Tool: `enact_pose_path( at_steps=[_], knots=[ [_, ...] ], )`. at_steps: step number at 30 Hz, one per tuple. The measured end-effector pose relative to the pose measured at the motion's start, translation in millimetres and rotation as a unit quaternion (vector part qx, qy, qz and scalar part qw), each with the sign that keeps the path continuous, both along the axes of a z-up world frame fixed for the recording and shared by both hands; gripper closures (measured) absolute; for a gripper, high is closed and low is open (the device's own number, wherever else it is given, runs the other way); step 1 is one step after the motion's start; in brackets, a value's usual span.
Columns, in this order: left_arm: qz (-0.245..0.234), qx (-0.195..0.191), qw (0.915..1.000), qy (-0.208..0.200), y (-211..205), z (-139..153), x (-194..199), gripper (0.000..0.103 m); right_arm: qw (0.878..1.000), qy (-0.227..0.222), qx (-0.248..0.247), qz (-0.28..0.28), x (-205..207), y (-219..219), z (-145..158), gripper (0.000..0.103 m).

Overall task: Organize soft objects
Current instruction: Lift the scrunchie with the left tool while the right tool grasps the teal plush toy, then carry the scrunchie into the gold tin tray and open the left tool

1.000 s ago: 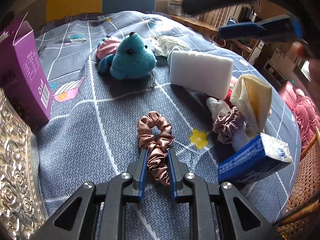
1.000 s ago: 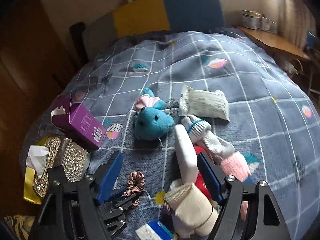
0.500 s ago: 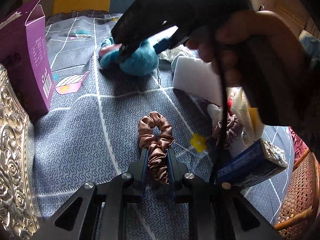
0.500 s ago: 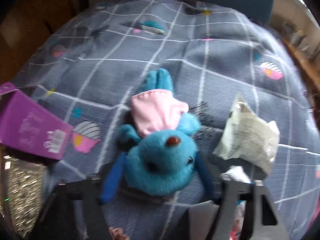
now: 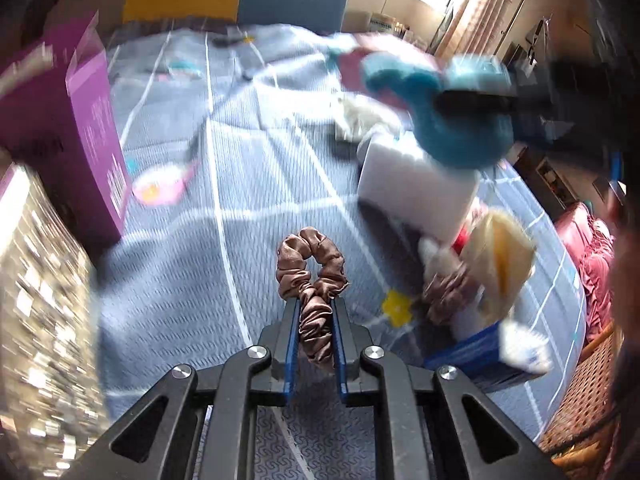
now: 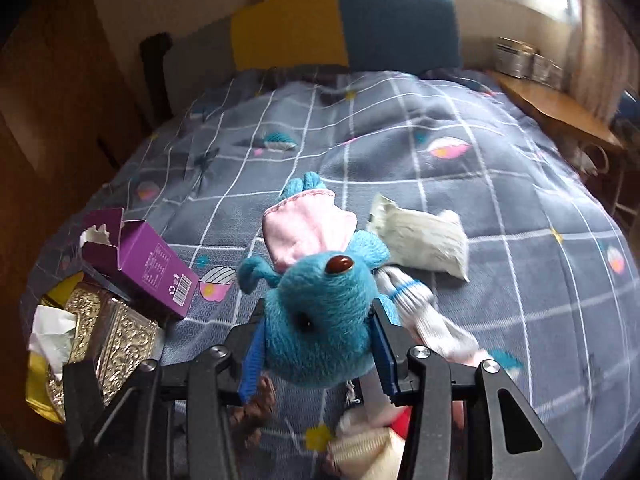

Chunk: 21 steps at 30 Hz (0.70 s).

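Observation:
A brown satin scrunchie (image 5: 312,268) hangs pinched between the blue pads of my left gripper (image 5: 314,308), which is shut on its lower half just above the grey checked bedspread (image 6: 440,120). A blue plush toy (image 6: 324,292) with a pink dress sits head-first between the fingers of my right gripper (image 6: 319,316). The jaws are closing and the pads squeeze its head from both sides. In the left wrist view the same blue plush toy (image 5: 460,120) is blurred and held in the air over a white sponge block (image 5: 416,188).
A purple carton (image 6: 156,268) and an embossed gold tissue box (image 6: 116,340) lie at the left. To the right are a white packet (image 6: 424,240), striped socks (image 6: 424,312), a mauve scrunchie (image 5: 448,296), a cream mesh pouch (image 5: 500,260) and a blue tissue pack (image 5: 480,356).
My right gripper dropped over the blue plush toy, closed on its head and lifted it off the bed. My left gripper rose a little with the brown scrunchie.

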<state>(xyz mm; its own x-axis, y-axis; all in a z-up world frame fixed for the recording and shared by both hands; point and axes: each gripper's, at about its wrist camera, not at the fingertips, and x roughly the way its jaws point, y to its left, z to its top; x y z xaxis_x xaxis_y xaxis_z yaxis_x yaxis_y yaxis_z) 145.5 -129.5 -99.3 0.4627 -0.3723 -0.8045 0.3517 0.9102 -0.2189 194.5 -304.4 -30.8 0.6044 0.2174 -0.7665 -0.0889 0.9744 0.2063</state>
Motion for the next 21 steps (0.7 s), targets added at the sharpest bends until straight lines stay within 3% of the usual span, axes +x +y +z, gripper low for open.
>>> enact_pose_path(
  at_steps=[6,9,14,18,21],
  knots=[
    [0.016,0.006,0.9990,-0.040,1,67,25,0.089,0.997,-0.025,0.058,-0.044,-31,-19,-9,0.055],
    [0.044,-0.015,0.9978,-0.048,20,108,54,0.089,0.997,-0.032,0.067,-0.027,-36,-14,-14,0.055],
    [0.103,-0.034,0.9877,-0.113,78,179,76,0.089,0.998,-0.030,0.043,0.024,-39,7,-22,0.055],
    [0.173,-0.021,0.9750,-0.138,153,186,79,0.089,0.998,-0.024,0.019,0.063,-43,25,-28,0.055],
    [0.235,0.002,0.9633,-0.130,218,165,59,0.089,0.997,-0.017,0.006,0.075,-44,33,-32,0.055]
  ],
)
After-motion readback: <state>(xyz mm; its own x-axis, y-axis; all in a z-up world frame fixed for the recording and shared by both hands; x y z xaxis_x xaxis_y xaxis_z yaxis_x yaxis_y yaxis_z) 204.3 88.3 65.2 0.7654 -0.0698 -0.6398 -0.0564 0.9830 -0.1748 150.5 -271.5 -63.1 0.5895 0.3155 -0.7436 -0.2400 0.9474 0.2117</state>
